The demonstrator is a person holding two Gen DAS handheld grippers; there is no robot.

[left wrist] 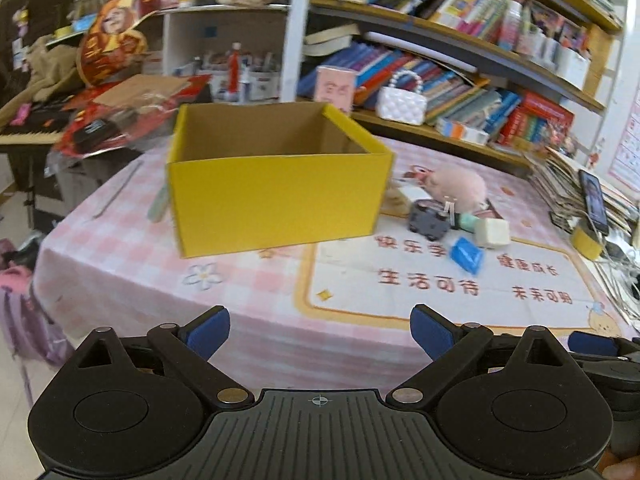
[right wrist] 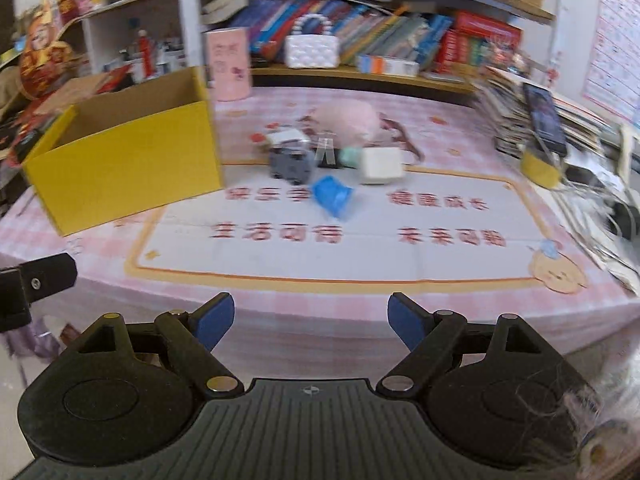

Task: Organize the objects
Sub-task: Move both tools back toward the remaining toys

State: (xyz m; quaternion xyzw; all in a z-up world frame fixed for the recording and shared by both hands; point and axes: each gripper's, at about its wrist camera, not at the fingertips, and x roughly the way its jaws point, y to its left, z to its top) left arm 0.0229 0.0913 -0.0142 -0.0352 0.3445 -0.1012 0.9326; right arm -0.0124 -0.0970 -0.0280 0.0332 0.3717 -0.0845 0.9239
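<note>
Both grippers hang short of the desk's near edge, holding nothing. The left gripper (left wrist: 320,332) has its blue pads spread wide with only the pink checked cloth (left wrist: 120,256) showing between them. The right gripper (right wrist: 311,320) is spread just as wide over the same cloth.

On the desk (right wrist: 440,292) a yellow box (left wrist: 276,196) stands upright and open-topped toward the left; what its inside holds cannot be told. Just right of the box lies a small cluster: a dark grey block (left wrist: 428,220), a cream cube (left wrist: 493,232), a blue piece (left wrist: 466,255) nearest the front, a green piece (left wrist: 469,222) tucked between grey and cream, and a pink plush (left wrist: 456,186) behind them. The blue piece lies slightly apart from the others.

A phone (left wrist: 595,202) leans upright at the desk's right side, against a stack of books (left wrist: 560,188).
</note>
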